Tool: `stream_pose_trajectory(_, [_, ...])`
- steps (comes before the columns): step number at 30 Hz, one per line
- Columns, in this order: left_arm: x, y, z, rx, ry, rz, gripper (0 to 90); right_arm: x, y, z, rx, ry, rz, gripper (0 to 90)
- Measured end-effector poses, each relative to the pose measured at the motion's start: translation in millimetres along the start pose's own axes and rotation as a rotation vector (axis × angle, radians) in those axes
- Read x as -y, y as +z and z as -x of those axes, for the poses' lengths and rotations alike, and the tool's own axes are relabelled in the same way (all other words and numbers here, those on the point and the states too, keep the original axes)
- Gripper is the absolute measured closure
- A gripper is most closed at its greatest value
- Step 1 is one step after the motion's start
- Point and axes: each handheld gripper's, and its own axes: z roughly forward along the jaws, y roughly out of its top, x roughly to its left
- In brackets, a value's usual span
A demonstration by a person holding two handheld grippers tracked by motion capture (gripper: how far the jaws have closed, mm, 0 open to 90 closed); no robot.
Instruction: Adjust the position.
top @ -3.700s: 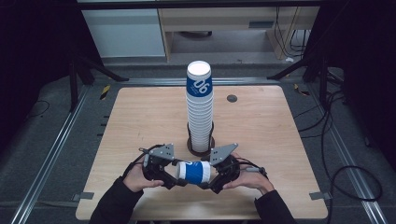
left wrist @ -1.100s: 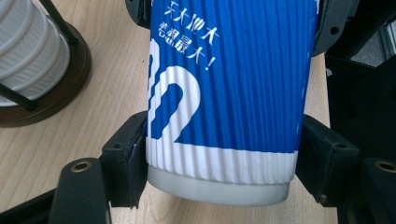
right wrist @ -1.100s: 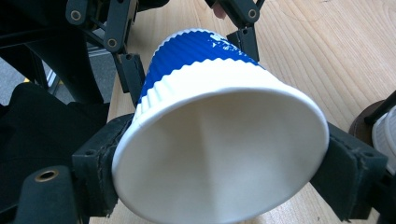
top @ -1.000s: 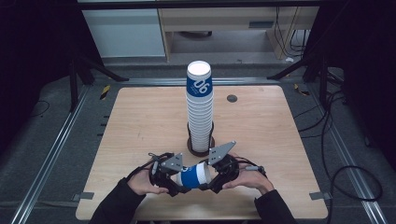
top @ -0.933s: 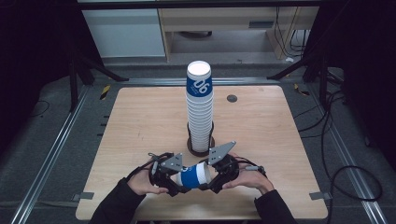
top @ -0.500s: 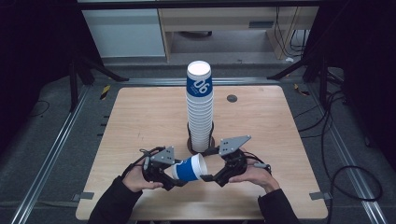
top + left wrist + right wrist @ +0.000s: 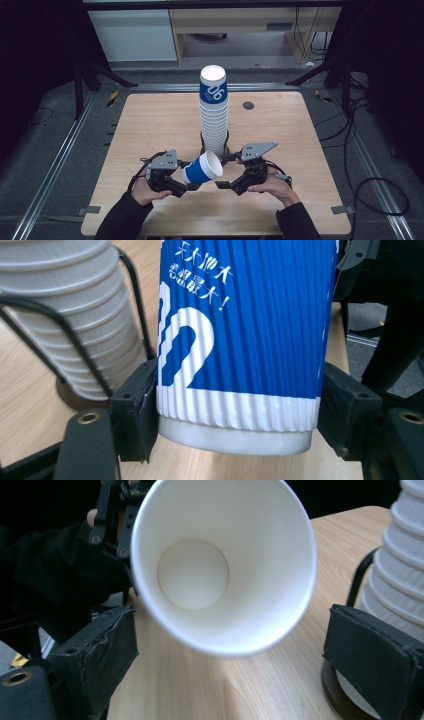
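Fingers first: the left gripper (image 7: 189, 187) clamps a blue ribbed paper cup (image 7: 202, 170) near its base, while the right gripper (image 7: 221, 184) stands with its jaws spread wide and nothing between its pads; those jaws have just been opening, and the cup is free of them.

From the high view, the cup lies tilted on its side above the wooden table (image 7: 150, 120), its white mouth turned toward two o'clock. It sits at about six o'clock from the tall stack of paper cups (image 7: 214, 112), just beside the stack's foot. The right gripper is at roughly four o'clock from the held cup, close to its rim but apart from it. A small dark round mark (image 7: 248, 105) lies on the table at about one o'clock from the stack.

In the left gripper view, both black pads (image 7: 134, 415) press on the white band at the cup's (image 7: 240, 330) bottom, one at nine o'clock and one at three. The stack (image 7: 65, 315) in its black wire holder (image 7: 75, 345) stands at ten o'clock.

In the right gripper view, the cup's (image 7: 220, 565) open mouth faces the camera, its white inside and round bottom plain. The two pads (image 7: 100, 650) stand well clear at seven and four o'clock. The left gripper (image 7: 115, 515) shows behind the cup at ten o'clock, and the stack (image 7: 400, 570) rises at three.
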Motion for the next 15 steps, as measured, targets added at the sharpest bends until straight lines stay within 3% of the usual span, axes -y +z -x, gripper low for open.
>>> stream_pose_trajectory(8, [-3.2, 12.6, 11.0, 0.024, 0.037, -0.028, 27.8, 1.7, 9.2, -2.4, -0.061, 0.021, 0.002, 8.3])
stream_pose_trajectory(15, [-1.6, 17.7, 11.6, 0.040, 0.039, -0.045, 27.9, 3.9, 14.2, -2.9, -0.100, 0.037, -0.011, 13.6])
